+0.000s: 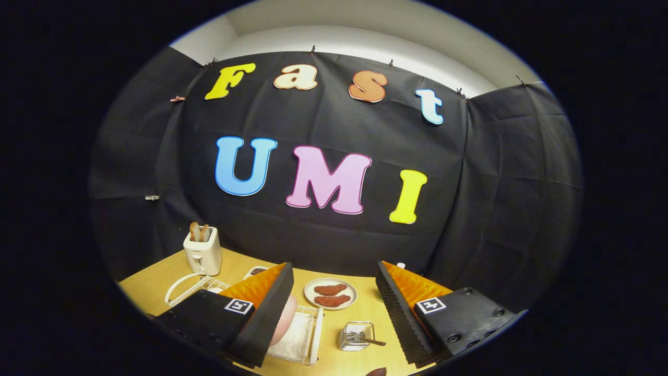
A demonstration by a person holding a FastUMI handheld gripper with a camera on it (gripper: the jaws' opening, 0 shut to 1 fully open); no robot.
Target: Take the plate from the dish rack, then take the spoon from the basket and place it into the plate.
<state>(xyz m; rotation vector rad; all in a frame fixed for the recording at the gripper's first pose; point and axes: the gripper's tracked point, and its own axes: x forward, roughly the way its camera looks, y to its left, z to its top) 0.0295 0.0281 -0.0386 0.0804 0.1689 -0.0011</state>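
Observation:
My gripper [334,295] is open, its two fingers spread wide high above the wooden table [156,284] with nothing between them. A pink plate [286,318] stands on edge in the white wire dish rack [302,339], just beside the left finger [266,308] and partly hidden by it. Between the fingers and lower down sits a small clear basket [356,335] holding a spoon [369,341] whose brown handle sticks out to the right.
A white toaster [203,251] with toast in its slots stands at the back left. A white plate with two brown food pieces [330,293] lies beyond the fingers. A small dish [257,271] sits behind the left finger.

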